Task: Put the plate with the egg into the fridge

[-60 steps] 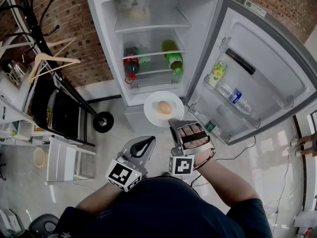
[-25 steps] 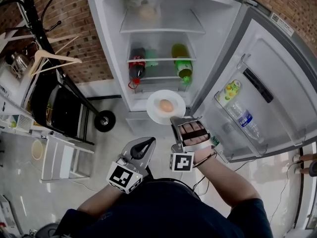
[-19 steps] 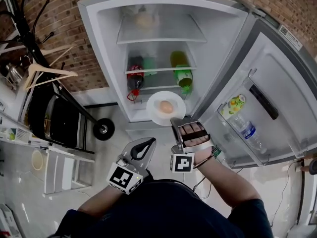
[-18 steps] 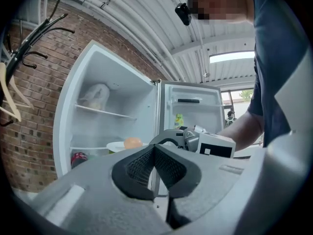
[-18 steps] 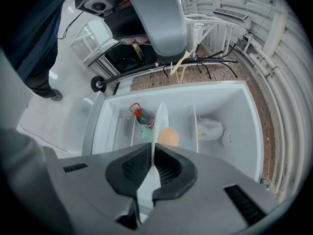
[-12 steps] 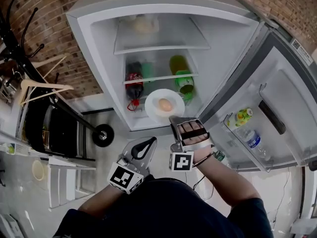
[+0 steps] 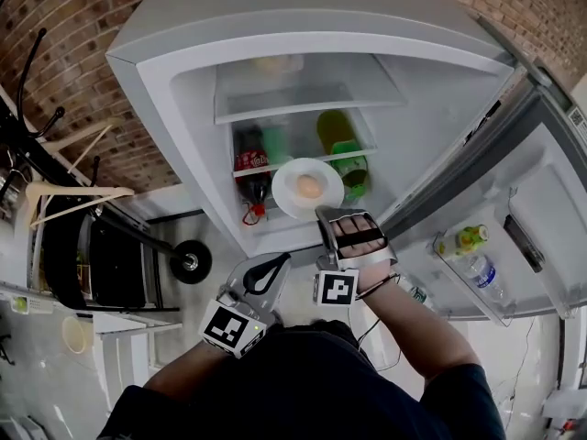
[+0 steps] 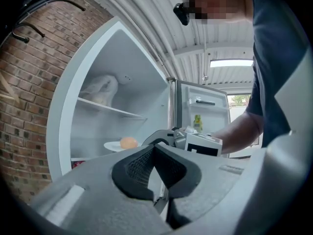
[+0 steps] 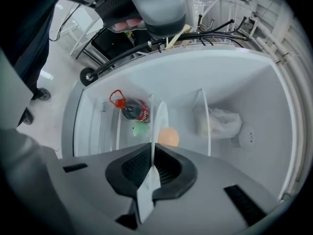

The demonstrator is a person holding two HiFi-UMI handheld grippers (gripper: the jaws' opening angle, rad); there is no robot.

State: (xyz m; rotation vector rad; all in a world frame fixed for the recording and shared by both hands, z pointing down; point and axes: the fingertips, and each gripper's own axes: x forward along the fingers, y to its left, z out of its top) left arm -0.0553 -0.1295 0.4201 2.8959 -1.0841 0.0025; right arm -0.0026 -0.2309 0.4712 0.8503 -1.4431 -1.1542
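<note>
Brick wall (image 7: 83, 26) of red-brown blocks and a pale glossy floor (image 7: 55, 365) frame the scene. A black wheeled rack (image 7: 119, 264) on the left is partly cut off by the picture's edge. Against the wall stands the tall white fridge (image 7: 174, 126). Its door (image 7: 550, 209) is swung wide to the right, and the door's far edge runs out of the head view.

The left gripper (image 7: 271, 262) hangs low, well apart from the fridge. Its jaws are pressed together at the tips with nothing between them.

The right gripper (image 7: 323, 216) pinches the near rim of the round white plate (image 7: 289, 191). It holds the plate level at the mouth of the compartment, below the top shelf. Whether the far rim rests on a shelf cannot be told.

On the top shelf lies a translucent plastic bag (image 9: 220, 121), its contents too blurred to make out. Behind the plate stand a dark cola bottle with a red label (image 7: 249, 168) and a green plastic bottle (image 7: 344, 149), both partly hidden by it. A yellow-green bottle (image 7: 468, 238) sits in the door rack.

The pale orange egg (image 7: 310, 187) lies at the plate's middle.
</note>
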